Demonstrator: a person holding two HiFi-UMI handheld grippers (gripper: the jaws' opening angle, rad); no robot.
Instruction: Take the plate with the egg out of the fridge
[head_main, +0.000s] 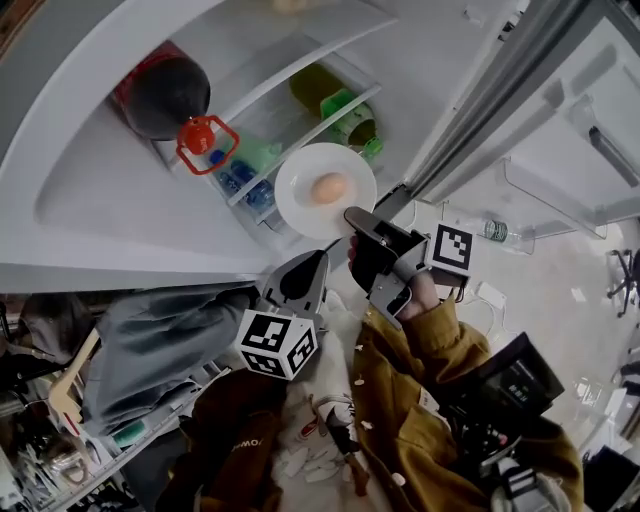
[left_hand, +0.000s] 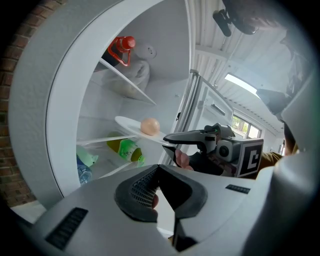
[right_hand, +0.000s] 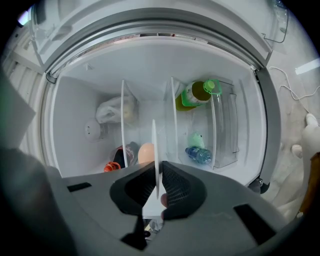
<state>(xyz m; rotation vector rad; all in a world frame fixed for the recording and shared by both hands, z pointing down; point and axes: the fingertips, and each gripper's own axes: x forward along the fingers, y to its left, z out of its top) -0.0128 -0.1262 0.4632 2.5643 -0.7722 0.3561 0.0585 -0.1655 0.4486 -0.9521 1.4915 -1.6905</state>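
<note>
In right tongs (right_hand: 157, 179): plate (head_main: 298, 196) level

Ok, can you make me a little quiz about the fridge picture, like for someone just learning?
1. True or false: the right gripper pinches the rim of the round white plate between its fingers.
2. What lies on that plate? A) a beige egg B) a red apple C) a slice of bread
3. Fill the gap: the dark plastic bottle on the fridge shelf has a ____ cap.

Key: 1 true; 2 A; 3 red.
</note>
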